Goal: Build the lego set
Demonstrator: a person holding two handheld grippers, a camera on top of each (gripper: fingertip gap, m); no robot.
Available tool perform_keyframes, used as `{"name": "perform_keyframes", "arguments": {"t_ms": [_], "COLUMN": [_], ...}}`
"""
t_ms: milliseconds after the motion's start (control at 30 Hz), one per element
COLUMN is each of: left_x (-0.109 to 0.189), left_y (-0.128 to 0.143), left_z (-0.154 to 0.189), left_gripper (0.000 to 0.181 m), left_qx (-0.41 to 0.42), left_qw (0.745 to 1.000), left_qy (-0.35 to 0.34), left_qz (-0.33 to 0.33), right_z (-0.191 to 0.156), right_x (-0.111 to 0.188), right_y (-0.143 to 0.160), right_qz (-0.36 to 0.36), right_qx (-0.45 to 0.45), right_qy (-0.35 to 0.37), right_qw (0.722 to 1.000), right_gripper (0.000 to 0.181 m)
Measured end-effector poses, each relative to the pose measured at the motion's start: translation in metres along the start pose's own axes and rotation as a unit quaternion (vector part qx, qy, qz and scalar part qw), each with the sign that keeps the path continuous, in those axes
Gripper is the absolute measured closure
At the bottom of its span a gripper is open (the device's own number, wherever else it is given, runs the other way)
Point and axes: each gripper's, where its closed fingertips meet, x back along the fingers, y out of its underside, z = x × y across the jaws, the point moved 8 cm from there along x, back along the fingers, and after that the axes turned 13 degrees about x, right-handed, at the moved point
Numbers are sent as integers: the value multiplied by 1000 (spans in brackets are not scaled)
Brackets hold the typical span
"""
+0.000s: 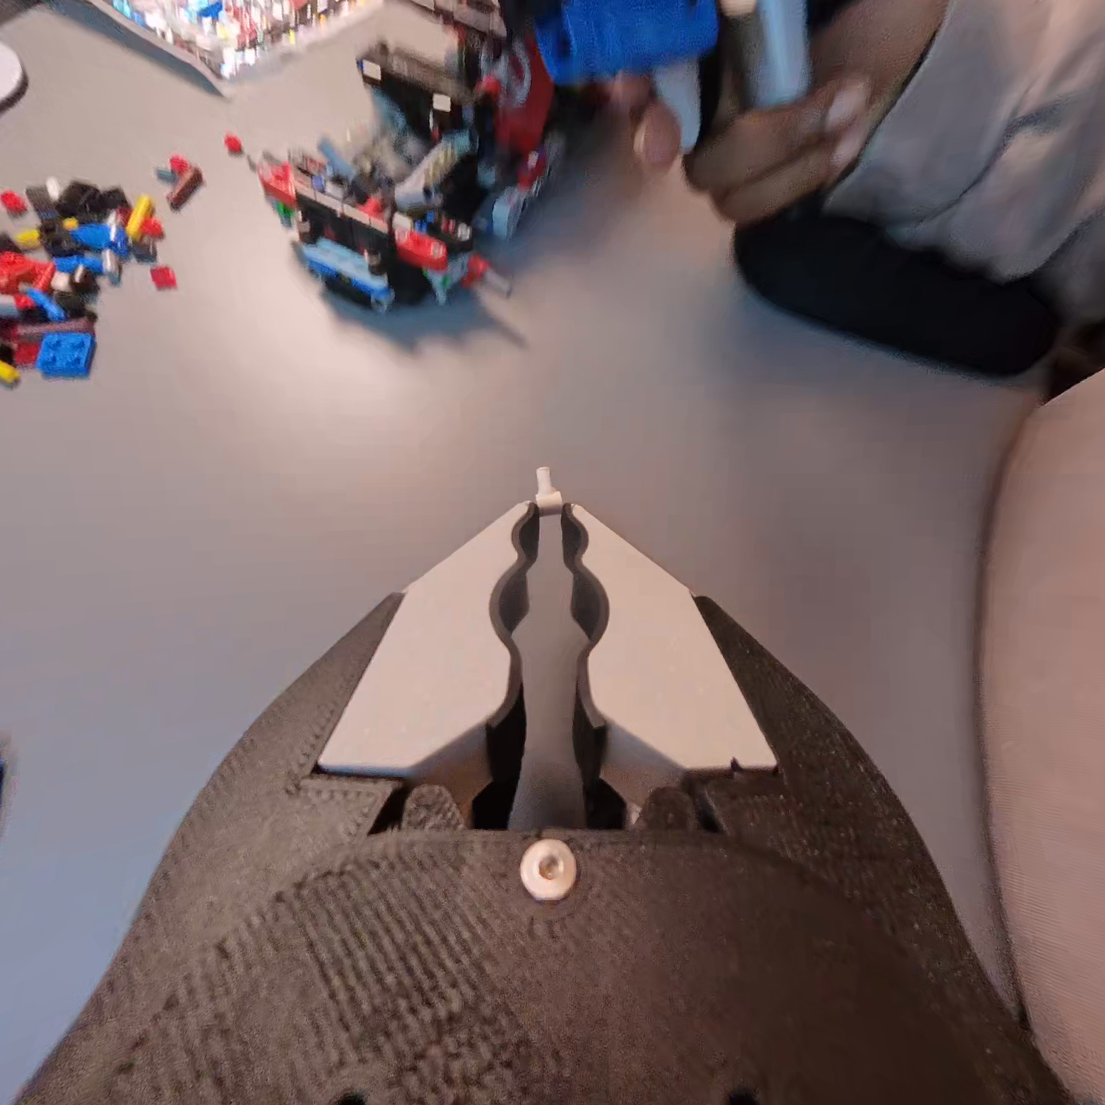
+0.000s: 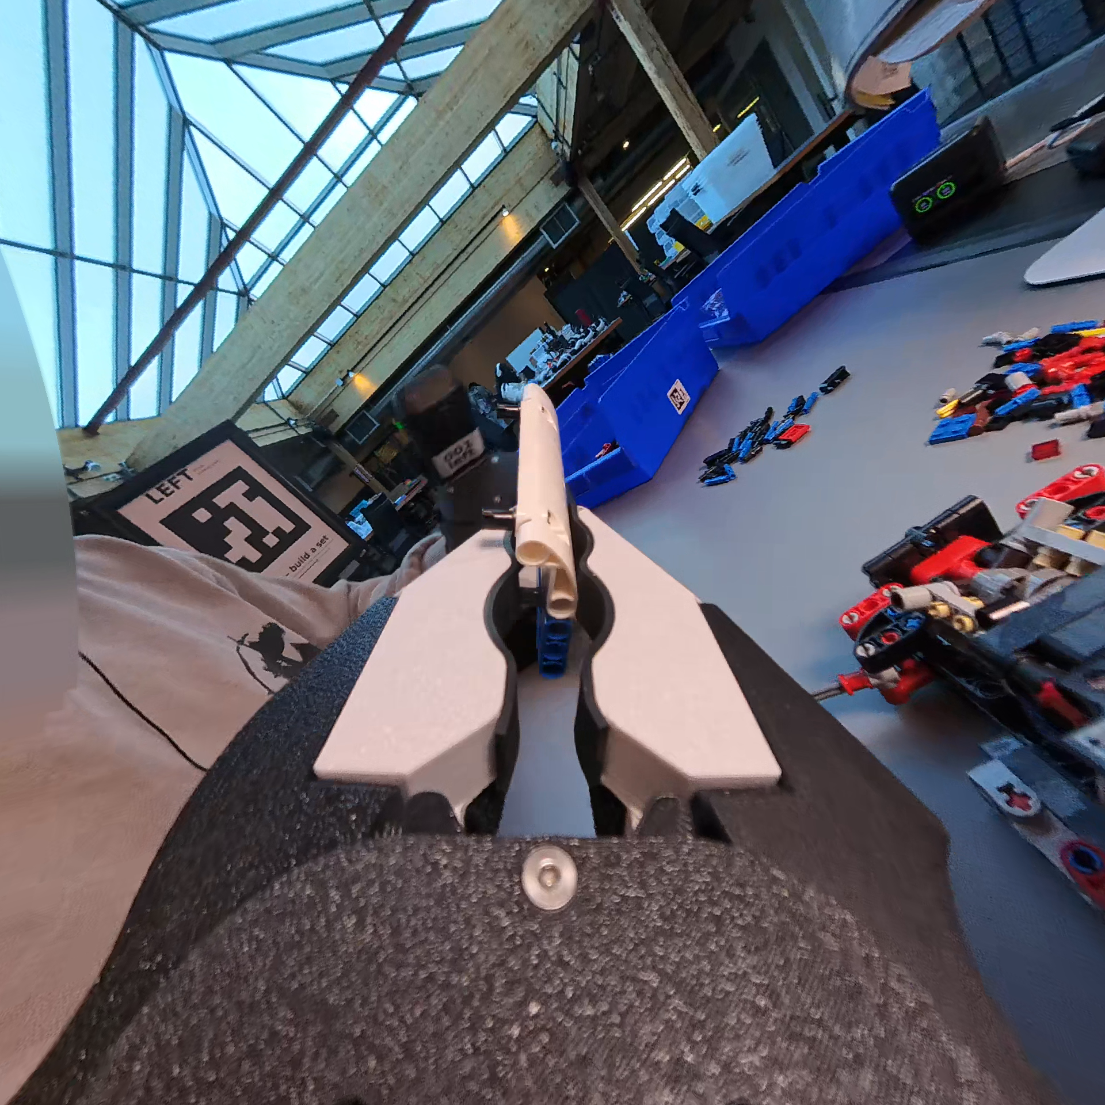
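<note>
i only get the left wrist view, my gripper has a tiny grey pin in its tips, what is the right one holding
Observer: The right gripper is shut on a white beam assembly with a blue beam attached, pointing up and away from the table.
Operator: any pins already in it
Observer: Two small dark pins stick out of its left side.
Operator: where's the model from there
Observer: The partly built model lies on the grey table to the right gripper's right, apart from it.
</note>
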Motion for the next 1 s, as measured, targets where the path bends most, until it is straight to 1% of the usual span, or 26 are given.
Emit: {"name": "perform_keyframes", "arguments": {"t_ms": [33, 100, 167, 233, 300, 400, 600, 1000], "left_x": [6, 19, 26, 27, 21, 13, 7, -1], "left_y": [-11, -33, -49, -59, -62, -60, -54, -52], "left_z": [-1, -1, -2, 0, 2, 3, -4, 0], "left_gripper": [176, 176, 176, 176, 176, 176, 176, 176], "left_qx": [19, 42, 64, 68, 67, 74, 86, 82], "left_qw": [999, 988, 974, 964, 960, 957, 960, 960], "left_qy": [44, 135, 203, 246, 266, 278, 265, 264], "left_qz": [26, 62, 79, 78, 60, 38, 11, -49], "right_z": [-2, -7, -9, -9, -8, -5, -2, -4], "right_x": [0, 0, 0, 1, 1, 0, -2, -4], "right_y": [0, -1, -1, 0, 2, 4, 7, 12], "right_qz": [-4, -13, -19, -29, -35, -37, -48, -77], "right_qx": [9, 25, 34, 37, 40, 32, 30, 44], "right_qy": [-13, -37, -55, -64, -63, -60, -55, -57], "right_qw": [1000, 999, 998, 997, 997, 997, 997, 994], "right_gripper": [171, 171, 172, 171, 172, 172, 172, 172]}}
